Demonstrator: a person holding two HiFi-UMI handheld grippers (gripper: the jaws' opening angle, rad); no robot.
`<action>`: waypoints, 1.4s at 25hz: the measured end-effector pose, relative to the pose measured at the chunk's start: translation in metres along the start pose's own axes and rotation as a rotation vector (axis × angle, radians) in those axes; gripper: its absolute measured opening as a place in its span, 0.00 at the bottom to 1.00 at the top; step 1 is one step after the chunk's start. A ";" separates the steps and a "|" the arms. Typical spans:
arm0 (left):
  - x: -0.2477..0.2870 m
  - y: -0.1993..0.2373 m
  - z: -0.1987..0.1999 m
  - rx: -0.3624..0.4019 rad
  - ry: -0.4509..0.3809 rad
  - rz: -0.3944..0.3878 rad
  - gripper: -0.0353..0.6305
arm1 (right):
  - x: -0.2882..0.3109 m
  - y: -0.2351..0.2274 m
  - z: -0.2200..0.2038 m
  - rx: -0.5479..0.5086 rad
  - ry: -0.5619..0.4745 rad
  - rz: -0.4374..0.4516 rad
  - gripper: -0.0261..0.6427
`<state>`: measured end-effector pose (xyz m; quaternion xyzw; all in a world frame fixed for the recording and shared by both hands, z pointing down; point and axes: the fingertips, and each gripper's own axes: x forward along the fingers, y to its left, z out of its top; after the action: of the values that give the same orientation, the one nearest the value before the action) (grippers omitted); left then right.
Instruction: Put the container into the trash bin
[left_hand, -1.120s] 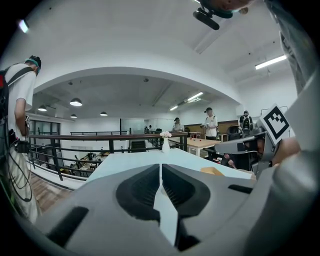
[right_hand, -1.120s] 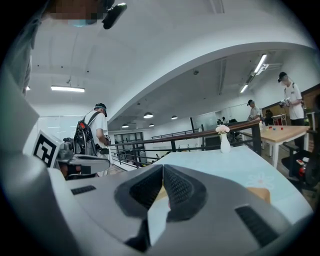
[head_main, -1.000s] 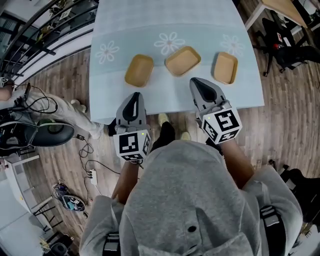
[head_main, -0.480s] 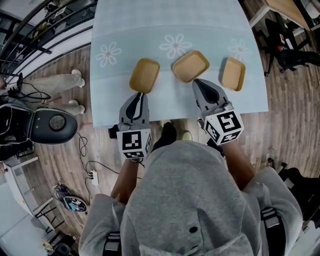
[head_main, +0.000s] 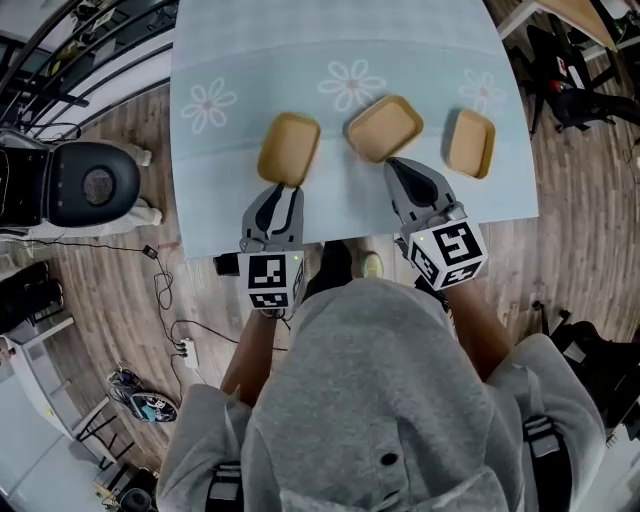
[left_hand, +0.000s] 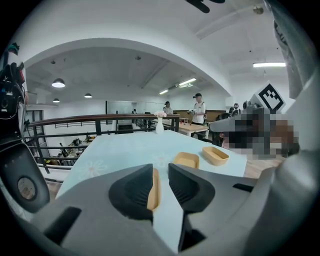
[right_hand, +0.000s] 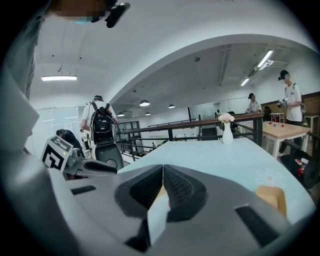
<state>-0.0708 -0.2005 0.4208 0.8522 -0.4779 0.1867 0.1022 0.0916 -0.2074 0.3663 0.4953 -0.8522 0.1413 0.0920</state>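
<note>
Left tool (head_main: 284, 190) has lowered toward the leftmost container (head_main: 289, 148) on the tabletop (head_main: 330, 40). Its jaws are opening, the container lined up between them, ungripped. Right tool (head_main: 398, 166) is closed, empty. A grab likely comes next; the trash bin (head_main: 88, 184) stands left.

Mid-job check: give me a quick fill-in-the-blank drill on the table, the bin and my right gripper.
1. The tablecloth carries ___ tan containers in a row.
2. The right gripper, its jaws ___, points at the middle container.
3. In the head view, the black trash bin stands on the floor to the table's ___.

Missing words: three; shut; left.
</note>
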 end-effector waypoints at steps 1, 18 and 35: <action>0.003 0.001 -0.003 0.002 0.008 -0.006 0.21 | 0.002 -0.001 -0.001 0.003 0.004 -0.005 0.08; 0.045 0.001 -0.063 0.051 0.182 -0.176 0.26 | 0.035 -0.002 -0.017 0.012 0.071 -0.058 0.08; 0.074 -0.013 -0.122 0.127 0.329 -0.254 0.26 | 0.038 -0.005 -0.032 0.017 0.119 -0.086 0.08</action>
<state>-0.0514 -0.2077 0.5624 0.8683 -0.3308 0.3388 0.1476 0.0783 -0.2302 0.4082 0.5229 -0.8219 0.1739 0.1442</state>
